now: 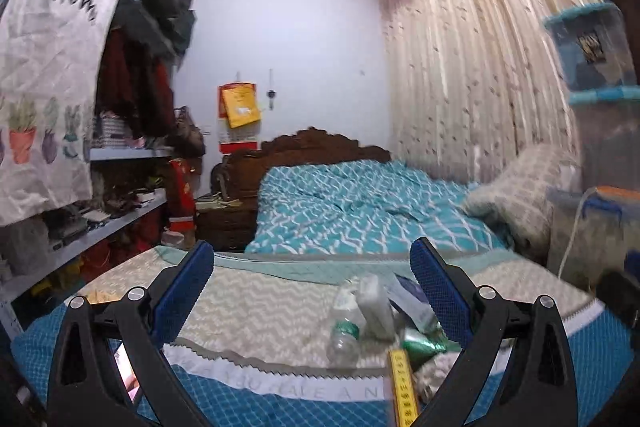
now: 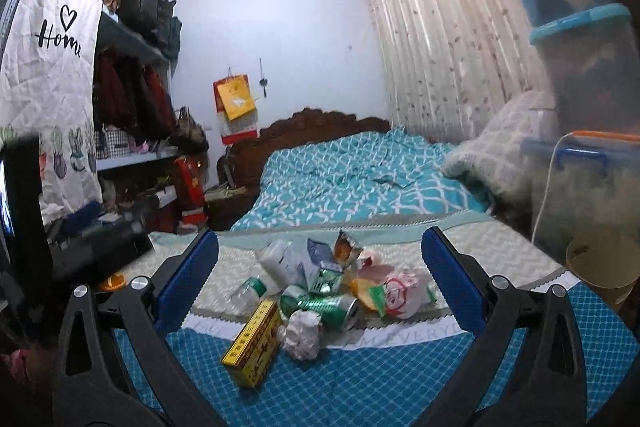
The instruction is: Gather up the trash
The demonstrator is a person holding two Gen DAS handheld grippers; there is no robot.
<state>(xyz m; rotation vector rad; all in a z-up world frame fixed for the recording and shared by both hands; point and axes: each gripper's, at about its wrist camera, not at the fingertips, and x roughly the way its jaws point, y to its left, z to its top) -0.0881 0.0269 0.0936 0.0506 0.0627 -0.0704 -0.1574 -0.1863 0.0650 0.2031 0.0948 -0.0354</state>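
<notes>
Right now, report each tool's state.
Left tool: open, holding nothing.
Right tool: open, holding nothing, above the trash pile.

Both grippers [image 1: 312,291] [image 2: 320,281]: black frames, silver screws, seemingly ribbed blue pads [image 1: 184,291].

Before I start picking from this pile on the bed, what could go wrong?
1. The green can lies on its side, so it may roll off the soft bedding when nudged.
2. The crumpled paper ball touches the can and the yellow box; gripping one may push the others.
3. The tan bin sits far right, beyond the right hand-held gripper, so a loosely held piece might drop while carried.
</notes>
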